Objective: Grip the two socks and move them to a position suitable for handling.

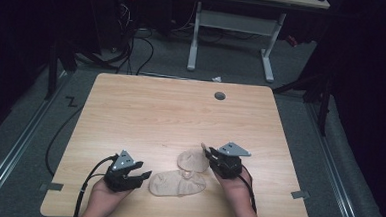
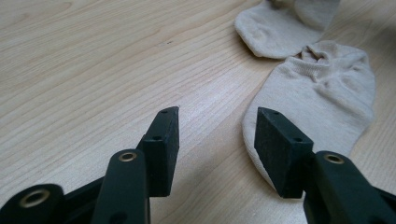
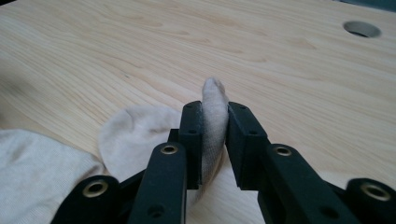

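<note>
Right tongs (image 3: 215,140) pinch the farther beige cotton ankle sock (image 1: 192,160); left tongs (image 2: 217,140), wide apart, approach the nearer sock (image 2: 322,98). Both lie unpaired on the light wooden tabletop (image 1: 171,112).

A: What do we count on our table (image 1: 146,106)?

B: We count two beige socks: one sock (image 1: 177,183) lying flat, the other sock (image 1: 192,160) beside it.

A: And in our hands?

B: Two grippers: left gripper (image 1: 138,177), right gripper (image 1: 209,152).
</note>
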